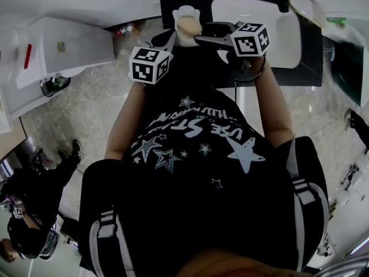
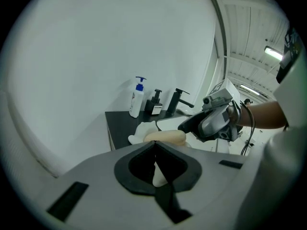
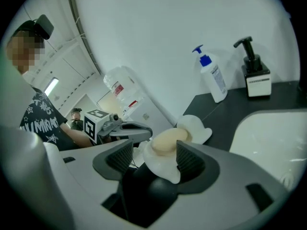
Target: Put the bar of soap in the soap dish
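A tan bar of soap (image 1: 188, 23) lies in a white lobed soap dish (image 1: 185, 11) at the left end of the black counter (image 1: 300, 68). My left gripper (image 2: 155, 152) is shut on the dish's near rim (image 2: 160, 174), with the soap (image 2: 165, 137) just beyond the jaws. My right gripper (image 3: 154, 157) stands open, with a lobe of the dish (image 3: 162, 167) and the soap (image 3: 168, 140) between its pads. Both grippers meet at the dish from opposite sides: left gripper (image 1: 172, 40), right gripper (image 1: 203, 38). I cannot tell whether the dish rests on the counter.
A white sink basin (image 1: 259, 33) is set in the counter to the right of the dish, with a black faucet (image 2: 178, 100). A blue-pump lotion bottle (image 3: 212, 79) and a black dispenser (image 3: 254, 73) stand by the wall. A white cabinet (image 1: 63, 48) stands to the left.
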`<action>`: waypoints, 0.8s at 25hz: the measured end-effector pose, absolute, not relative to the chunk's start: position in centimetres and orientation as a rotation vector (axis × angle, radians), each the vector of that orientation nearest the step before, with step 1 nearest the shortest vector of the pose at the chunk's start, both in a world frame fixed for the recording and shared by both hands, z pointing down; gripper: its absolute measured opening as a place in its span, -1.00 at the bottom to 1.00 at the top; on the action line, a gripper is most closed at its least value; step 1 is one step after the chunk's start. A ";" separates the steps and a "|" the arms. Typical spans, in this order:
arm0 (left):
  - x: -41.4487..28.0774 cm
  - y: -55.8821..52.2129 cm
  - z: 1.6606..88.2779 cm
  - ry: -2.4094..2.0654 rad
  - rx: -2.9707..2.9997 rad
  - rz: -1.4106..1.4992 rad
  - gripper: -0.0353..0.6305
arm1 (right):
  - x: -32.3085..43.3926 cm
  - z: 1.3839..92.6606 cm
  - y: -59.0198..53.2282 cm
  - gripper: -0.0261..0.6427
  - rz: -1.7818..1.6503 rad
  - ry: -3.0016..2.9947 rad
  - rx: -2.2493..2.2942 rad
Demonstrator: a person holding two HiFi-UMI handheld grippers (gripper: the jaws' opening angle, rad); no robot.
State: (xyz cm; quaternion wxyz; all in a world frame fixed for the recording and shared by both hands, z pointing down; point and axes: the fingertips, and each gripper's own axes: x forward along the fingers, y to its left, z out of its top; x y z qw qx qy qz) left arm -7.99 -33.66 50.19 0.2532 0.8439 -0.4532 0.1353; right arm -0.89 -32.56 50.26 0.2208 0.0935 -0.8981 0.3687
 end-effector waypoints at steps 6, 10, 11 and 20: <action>-8.4 -33.3 50.0 -1.245 2.291 0.362 -0.86 | -1.9 49.9 -30.6 -0.05 1.027 -2.489 0.189; -8.4 -32.8 49.8 -1.263 2.288 0.360 -0.86 | -2.4 49.7 -30.0 -0.05 0.985 -2.498 0.186; -8.4 -32.7 49.7 -1.269 2.287 0.359 -0.86 | -2.3 49.5 -29.9 -0.06 0.974 -2.508 0.191; -8.4 -30.0 46.5 -1.397 2.252 0.292 -0.86 | -0.3 46.5 -30.0 -0.44 0.811 -2.674 0.334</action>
